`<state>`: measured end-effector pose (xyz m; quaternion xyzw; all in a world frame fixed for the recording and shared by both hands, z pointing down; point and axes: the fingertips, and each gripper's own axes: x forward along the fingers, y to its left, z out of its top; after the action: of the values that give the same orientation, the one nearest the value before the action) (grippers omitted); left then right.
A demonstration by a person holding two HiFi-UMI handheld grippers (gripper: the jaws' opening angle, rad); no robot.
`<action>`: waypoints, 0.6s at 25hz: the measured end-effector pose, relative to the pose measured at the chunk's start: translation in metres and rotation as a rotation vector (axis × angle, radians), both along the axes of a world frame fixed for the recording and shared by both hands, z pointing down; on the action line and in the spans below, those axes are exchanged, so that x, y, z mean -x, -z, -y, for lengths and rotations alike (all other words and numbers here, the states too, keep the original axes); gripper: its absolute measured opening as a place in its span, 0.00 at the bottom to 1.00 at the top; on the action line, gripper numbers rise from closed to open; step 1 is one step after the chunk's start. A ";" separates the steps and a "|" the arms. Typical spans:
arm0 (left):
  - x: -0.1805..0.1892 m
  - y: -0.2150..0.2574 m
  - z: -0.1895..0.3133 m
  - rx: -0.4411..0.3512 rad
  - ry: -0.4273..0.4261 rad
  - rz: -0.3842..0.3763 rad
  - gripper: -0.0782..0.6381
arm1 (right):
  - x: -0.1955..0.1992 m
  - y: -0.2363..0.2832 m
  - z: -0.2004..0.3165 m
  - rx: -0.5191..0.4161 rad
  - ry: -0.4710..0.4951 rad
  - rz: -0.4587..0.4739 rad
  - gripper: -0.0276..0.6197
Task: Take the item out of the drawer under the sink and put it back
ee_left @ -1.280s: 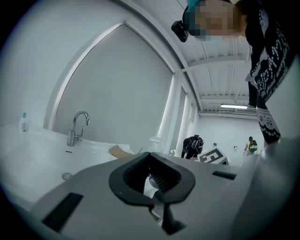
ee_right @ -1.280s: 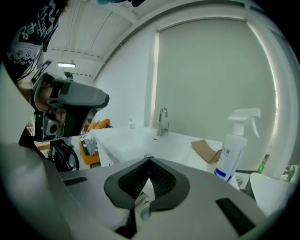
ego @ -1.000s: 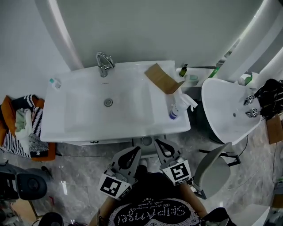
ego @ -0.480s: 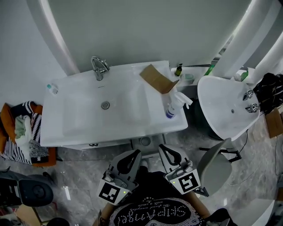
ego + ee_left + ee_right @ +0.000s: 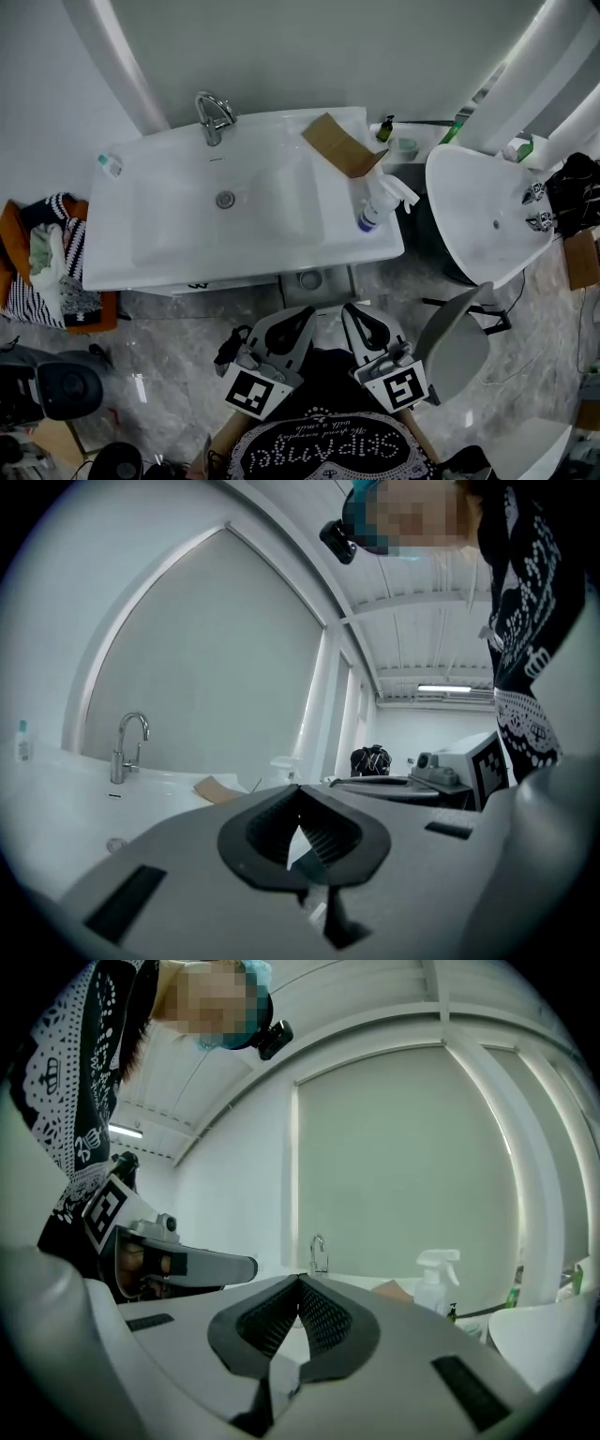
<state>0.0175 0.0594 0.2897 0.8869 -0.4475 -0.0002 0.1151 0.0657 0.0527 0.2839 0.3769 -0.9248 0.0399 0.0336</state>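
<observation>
Jaws: I read left gripper (image 5: 302, 315) and right gripper (image 5: 350, 310) both closed, empty.
Sink top (image 5: 122, 262): faucet (image 5: 214, 117) near 12 o'clock, cardboard (image 5: 339, 145) at 1, spray bottle (image 5: 375, 204) at 3.
Floor (image 5: 169, 347): grey marble.

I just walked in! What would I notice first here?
A big white sink fills the middle, its tap at the back. A brown cardboard piece and a spray bottle sit on its right side. Below, the left gripper and right gripper point at it, fingers shut and empty.
</observation>
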 end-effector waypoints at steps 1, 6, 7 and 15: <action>-0.004 -0.006 0.001 0.023 -0.018 0.019 0.11 | 0.000 -0.002 0.000 0.008 0.001 -0.001 0.07; -0.027 -0.025 0.003 0.123 -0.126 0.077 0.11 | 0.002 -0.007 0.000 0.030 0.001 -0.022 0.07; -0.029 -0.026 0.002 0.127 -0.140 0.084 0.11 | 0.002 -0.008 0.000 0.031 -0.001 -0.025 0.07; -0.033 -0.026 0.002 0.124 -0.174 0.081 0.12 | 0.003 -0.010 0.000 0.033 -0.006 -0.042 0.07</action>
<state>0.0504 0.0573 0.3156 0.9128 -0.3722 0.0735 0.1514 0.0628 0.0528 0.2940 0.3796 -0.9220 0.0474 0.0593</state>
